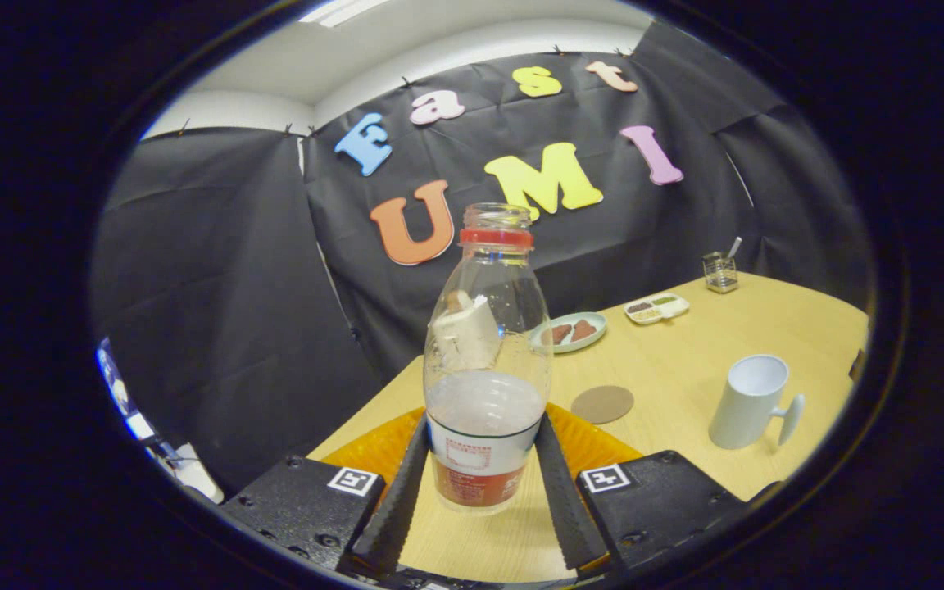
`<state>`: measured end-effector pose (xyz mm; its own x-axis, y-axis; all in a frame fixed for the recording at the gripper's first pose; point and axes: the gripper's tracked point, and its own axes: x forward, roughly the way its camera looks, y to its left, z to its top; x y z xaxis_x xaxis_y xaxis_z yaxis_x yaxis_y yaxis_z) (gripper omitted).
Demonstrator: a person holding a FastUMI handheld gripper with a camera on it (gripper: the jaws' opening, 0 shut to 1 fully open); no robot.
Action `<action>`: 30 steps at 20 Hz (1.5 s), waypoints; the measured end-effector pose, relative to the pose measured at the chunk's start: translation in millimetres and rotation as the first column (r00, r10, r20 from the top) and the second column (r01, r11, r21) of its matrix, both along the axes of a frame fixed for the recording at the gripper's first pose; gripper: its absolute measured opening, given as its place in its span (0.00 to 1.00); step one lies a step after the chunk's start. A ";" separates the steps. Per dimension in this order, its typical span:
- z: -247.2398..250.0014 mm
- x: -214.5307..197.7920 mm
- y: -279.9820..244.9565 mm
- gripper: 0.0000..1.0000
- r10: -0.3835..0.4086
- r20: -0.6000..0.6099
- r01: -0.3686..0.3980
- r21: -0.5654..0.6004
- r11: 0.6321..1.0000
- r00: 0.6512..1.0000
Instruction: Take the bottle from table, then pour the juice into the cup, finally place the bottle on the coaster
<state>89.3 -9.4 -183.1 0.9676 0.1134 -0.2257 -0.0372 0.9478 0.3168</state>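
Claw (482,483) closed on the bottle (487,360), both fingers (397,492) pressed to its lower labelled part; bottle upright, cap off, looks lifted w/ tilted worktop (685,385) behind, can't tell for sure. Orange thing (374,451) sits under/behind the bottle base. Step in hand, by my read: carry to cup & pour. Coaster (602,404) lies just beyond the bottle, to its right; white cup (751,401) further right, well apart. Keep squeeze firm but light, thin plastic will dent. Bring neck over cup rim before tipping, tip slowly, open mouth. Plate (570,332), snack tray (657,308) & glass holder (720,273) at the far side, out of the path
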 end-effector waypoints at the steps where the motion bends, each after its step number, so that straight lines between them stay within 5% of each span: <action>1: 2.3 0.2 -3.3 0.76 -0.004 0.001 0.004 0.048 0.999 1.000; 9: -6.1 0.8 -29.6 0.75 -0.080 -0.031 0.086 0.394 0.915 0.996; 21: -5.4 28.2 -77.5 0.74 -0.208 -0.057 0.168 0.803 0.572 0.977; 30: 0.1 38.9 -81.9 0.74 -0.226 -0.103 0.190 0.892 0.409 0.969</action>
